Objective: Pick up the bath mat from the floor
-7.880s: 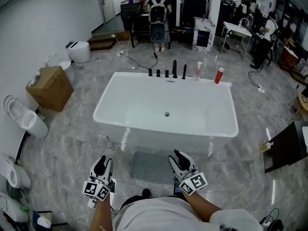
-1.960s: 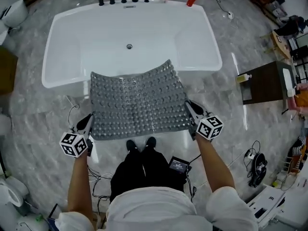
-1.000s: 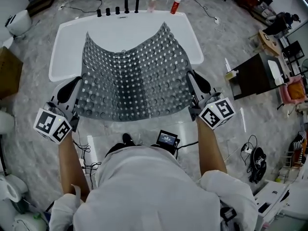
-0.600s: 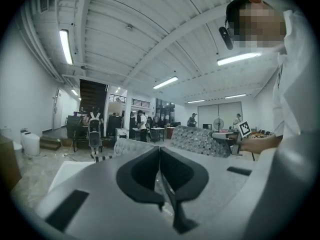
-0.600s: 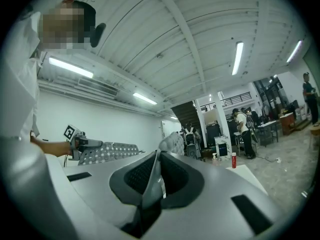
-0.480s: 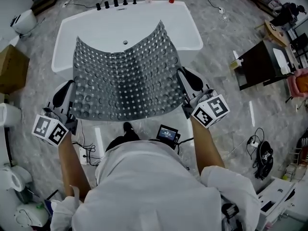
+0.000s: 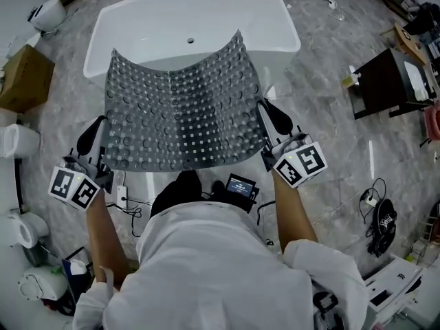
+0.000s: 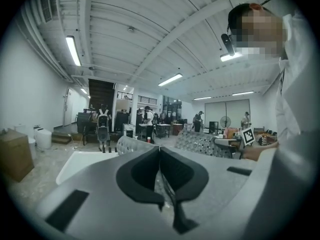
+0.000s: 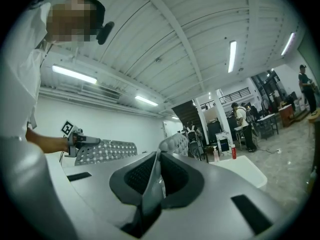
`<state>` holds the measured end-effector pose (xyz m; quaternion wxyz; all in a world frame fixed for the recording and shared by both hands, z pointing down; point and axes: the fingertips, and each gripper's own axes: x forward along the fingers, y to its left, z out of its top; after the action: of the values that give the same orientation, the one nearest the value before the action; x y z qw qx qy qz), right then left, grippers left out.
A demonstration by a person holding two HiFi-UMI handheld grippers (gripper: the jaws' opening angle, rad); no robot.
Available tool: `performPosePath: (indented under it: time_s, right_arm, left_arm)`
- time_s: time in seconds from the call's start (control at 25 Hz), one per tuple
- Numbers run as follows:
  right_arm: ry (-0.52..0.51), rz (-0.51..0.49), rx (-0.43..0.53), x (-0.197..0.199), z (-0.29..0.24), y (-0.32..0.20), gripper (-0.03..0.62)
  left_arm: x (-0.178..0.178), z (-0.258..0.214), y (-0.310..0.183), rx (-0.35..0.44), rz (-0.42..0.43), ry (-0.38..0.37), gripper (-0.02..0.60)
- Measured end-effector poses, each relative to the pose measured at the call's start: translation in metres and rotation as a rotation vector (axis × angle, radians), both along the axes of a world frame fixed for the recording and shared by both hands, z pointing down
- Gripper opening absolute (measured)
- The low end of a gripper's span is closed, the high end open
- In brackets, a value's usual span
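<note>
Over the bathtub (image 7: 206,12) the bath mat (image 7: 182,115) hangs clear — left gripper (image 7: 91,135) and right gripper (image 7: 273,119) jaws clamped on its edges.

Grey marble floor (image 7: 330,150): white bathtub (image 7: 289,41) standing on it; cardboard box (image 7: 26,78) at left; dark table (image 7: 385,81) at right; loose cables (image 7: 380,217) lower right.

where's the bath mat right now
Head view, centre: the bath mat is off the floor, stretched between the left gripper and right gripper, with the white bathtub just beyond it.
</note>
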<state>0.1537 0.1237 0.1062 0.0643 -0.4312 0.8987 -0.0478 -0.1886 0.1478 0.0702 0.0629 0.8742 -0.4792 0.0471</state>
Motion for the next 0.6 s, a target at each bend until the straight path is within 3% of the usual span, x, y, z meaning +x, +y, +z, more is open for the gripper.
performPosePath:
  time_s: [0.24,0.6]
  right_arm:
    - [-0.007,0.022,-0.033,-0.021,0.018,0.023,0.042]
    - [0.005,0.087,-0.042,-0.041,0.015,0.037,0.043]
  left_arm:
    - [-0.019,0.012,0.016,-0.033,0.008,0.001,0.011]
    - [-0.039,0.014,0.022,0.003,0.071,0.044,0.011]
